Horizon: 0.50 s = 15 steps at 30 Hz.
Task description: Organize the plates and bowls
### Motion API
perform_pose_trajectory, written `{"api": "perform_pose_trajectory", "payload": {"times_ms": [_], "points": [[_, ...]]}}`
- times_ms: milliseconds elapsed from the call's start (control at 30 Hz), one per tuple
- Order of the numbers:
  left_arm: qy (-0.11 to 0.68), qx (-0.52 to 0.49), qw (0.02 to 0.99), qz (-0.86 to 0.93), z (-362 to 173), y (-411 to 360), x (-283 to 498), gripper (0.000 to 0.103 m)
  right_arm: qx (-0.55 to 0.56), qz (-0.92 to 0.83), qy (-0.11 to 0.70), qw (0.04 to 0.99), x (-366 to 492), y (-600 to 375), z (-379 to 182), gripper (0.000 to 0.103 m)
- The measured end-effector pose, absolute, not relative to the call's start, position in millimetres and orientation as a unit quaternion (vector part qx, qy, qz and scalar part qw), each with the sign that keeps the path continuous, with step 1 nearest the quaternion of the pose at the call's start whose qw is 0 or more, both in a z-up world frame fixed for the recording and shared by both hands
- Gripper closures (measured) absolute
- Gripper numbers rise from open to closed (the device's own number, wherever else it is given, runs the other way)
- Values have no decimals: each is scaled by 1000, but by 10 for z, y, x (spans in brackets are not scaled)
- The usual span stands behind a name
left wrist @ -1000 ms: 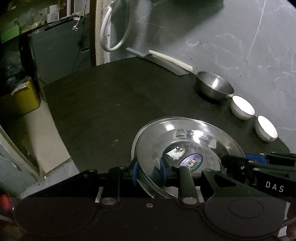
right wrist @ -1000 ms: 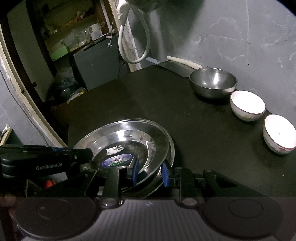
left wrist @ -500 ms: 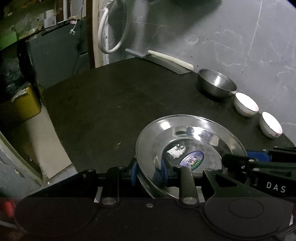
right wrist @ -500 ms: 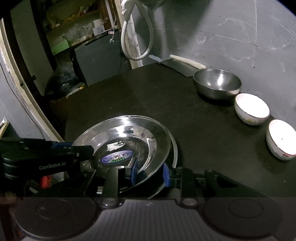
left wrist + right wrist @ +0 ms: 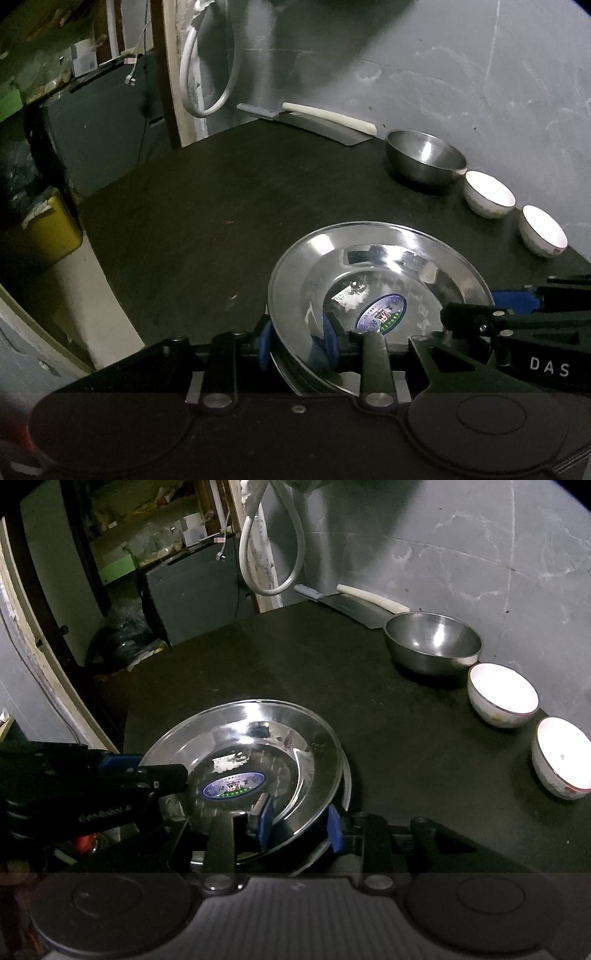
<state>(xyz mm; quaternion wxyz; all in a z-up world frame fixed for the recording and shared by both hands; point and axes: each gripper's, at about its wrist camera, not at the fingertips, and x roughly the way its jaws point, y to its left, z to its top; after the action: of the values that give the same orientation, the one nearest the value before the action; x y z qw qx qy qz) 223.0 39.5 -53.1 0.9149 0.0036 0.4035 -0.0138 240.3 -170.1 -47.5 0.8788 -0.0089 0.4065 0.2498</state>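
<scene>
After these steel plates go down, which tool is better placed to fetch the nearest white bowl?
Probably the right tool. It grips the steel plates on the side nearer the white bowl; the left tool holds the opposite rim, farther away.

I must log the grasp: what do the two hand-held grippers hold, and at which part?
Both hold the steel plates: left hand-held gripper and right hand-held gripper each clamp the near rim.
</scene>
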Motion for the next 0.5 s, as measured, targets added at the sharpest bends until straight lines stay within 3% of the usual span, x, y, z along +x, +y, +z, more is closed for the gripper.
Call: {"api": "perform_pose_trajectory", "payload": {"times_ms": [500], "points": [[402,39,915,-25,-550,317,2223,69,-32,251,401,880,2358,-1647,-472,64]]}}
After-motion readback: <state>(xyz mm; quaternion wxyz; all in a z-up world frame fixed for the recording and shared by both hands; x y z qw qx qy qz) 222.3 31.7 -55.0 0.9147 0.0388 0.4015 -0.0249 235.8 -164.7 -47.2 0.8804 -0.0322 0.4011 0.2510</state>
